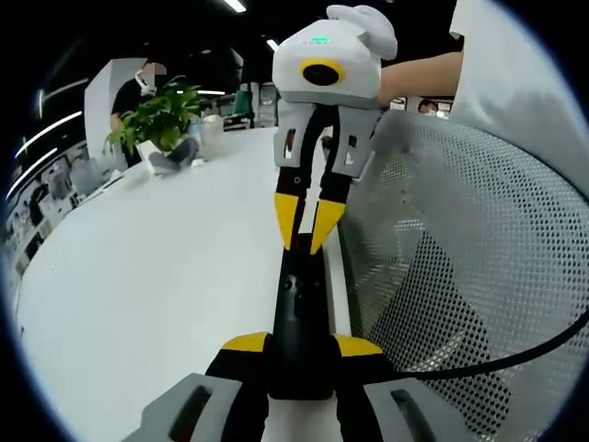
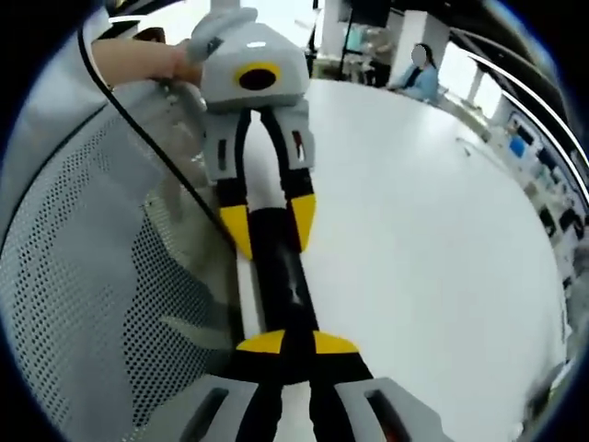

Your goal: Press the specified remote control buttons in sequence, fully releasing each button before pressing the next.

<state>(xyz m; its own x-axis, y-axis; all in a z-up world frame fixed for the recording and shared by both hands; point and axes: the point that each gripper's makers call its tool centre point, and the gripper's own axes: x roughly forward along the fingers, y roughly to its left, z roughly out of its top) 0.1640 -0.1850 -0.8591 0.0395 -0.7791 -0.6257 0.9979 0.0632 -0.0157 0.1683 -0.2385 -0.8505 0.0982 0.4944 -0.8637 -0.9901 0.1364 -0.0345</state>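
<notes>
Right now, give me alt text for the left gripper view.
The left gripper clamps a black remote control at its near end, over a white table. The right gripper meets the remote's far end; a mesh chair back stands beside them.

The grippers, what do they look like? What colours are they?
Each gripper, left and right, has a pale grey body and black jaws with yellow tips. Where the right gripper shows across in the left gripper view, a small green light glows on top. A black cable trails away. The person wears a white sleeve.
</notes>
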